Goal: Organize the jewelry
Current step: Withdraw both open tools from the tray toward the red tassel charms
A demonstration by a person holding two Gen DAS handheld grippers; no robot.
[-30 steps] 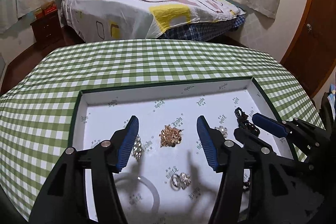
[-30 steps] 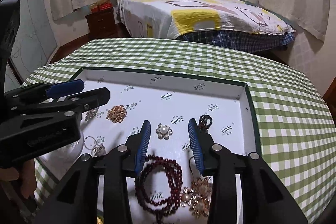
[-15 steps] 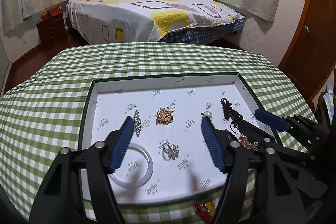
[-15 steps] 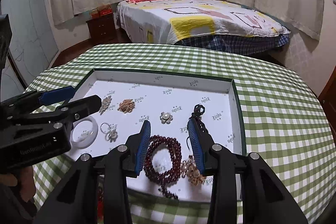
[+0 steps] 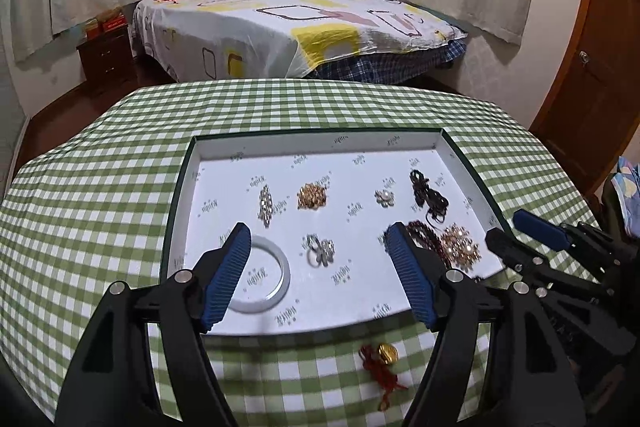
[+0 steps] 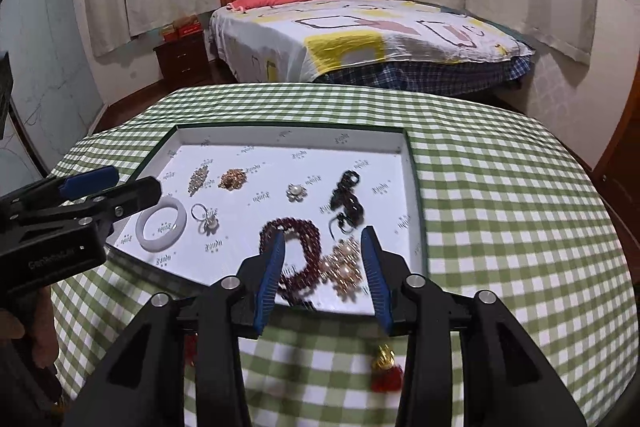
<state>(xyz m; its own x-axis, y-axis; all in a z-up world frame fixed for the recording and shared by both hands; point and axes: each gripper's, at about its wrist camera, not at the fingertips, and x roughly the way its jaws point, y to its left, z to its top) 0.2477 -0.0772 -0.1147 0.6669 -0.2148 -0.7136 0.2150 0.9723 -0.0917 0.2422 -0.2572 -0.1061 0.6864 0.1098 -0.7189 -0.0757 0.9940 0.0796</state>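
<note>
A white tray [image 5: 188,187] with a green rim lies on the checked tablecloth. It holds a white bangle [image 5: 280,279], rings [image 5: 320,251], a silver brooch [image 5: 265,205], a gold cluster [image 5: 312,195], a pearl flower [image 5: 385,197], a black cord piece [image 5: 428,195], dark red beads [image 6: 304,239] and a gold pearl brooch [image 6: 344,267]. A red tassel with a gold charm [image 5: 384,359] lies on the cloth in front of the tray. My left gripper [image 5: 317,231] hovers over the tray's near left part, and my right gripper [image 6: 323,233] over its near right. Both jaws are opening, with nothing between them.
The round table's green checked cloth [image 5: 100,207] drops off at the near edge. A second red piece [image 6: 191,343] shows behind my right gripper's left finger. A bed [image 5: 300,27], a nightstand [image 5: 106,55] and a wooden door [image 5: 600,67] stand beyond the table.
Both grippers have pulled back toward the table's near edge and risen, so the whole tray and the red tassel on the cloth now show. Both pairs of jaws stand a little wider.
</note>
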